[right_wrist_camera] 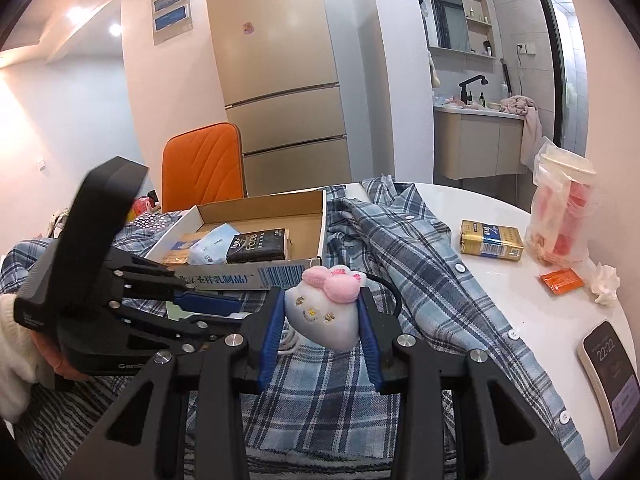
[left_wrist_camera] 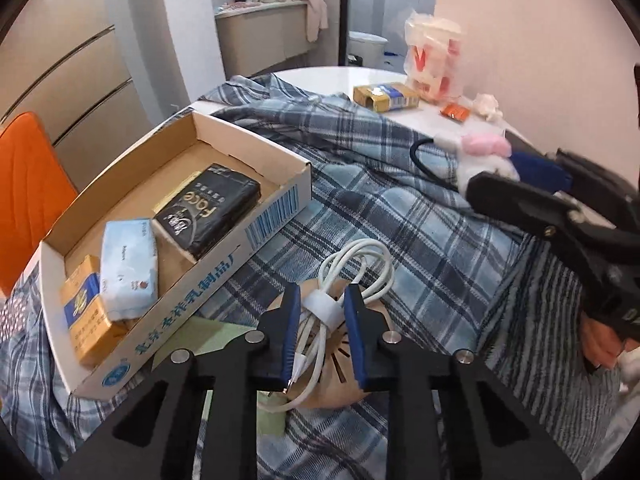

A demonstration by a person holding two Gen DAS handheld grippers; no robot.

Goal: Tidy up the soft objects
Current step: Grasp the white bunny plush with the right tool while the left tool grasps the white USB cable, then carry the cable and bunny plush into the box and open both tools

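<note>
Both tools are loaded right now, 1 item each. The left gripper point(left_wrist_camera: 320, 332) is clamped on a coiled white charging cable point(left_wrist_camera: 352, 276), its blue pads point(left_wrist_camera: 290, 320) pinching the bundle just at the white strap that binds the loops. That looks like a sensible place to take it, since the strap keeps the coil from spilling open. The cable lies over a round tan wooden disc with cut slots point(left_wrist_camera: 352, 364), which sits on the rumpled blue plaid shirt point(left_wrist_camera: 380, 208) spread across the white round table point(right_wrist_camera: 500, 280).

The right gripper point(right_wrist_camera: 320, 332) is closed on a small white plush toy with a pink bow point(right_wrist_camera: 324, 312), squeezed from both sides and held clear above the shirt. A dark loop of cord trails behind it. Gripping the toy across its body makes sense, as the stuffing gives and the pads bite in.

Just beside the cable stands the shallow open cardboard box with blue print point(left_wrist_camera: 276, 216), and I take it for the collecting place. 3 packs already lie inside: a black tissue pack point(left_wrist_camera: 208, 208), a pale blue tissue pack point(left_wrist_camera: 128, 272) and a yellow and blue carton point(left_wrist_camera: 84, 312). There is free floor at its far end.

A gold carton point(right_wrist_camera: 492, 240), a clear plastic bag with red contents point(right_wrist_camera: 564, 216), an orange sachet point(right_wrist_camera: 560, 282) and a phone point(right_wrist_camera: 608, 376) sit apart on the bare table.
</note>
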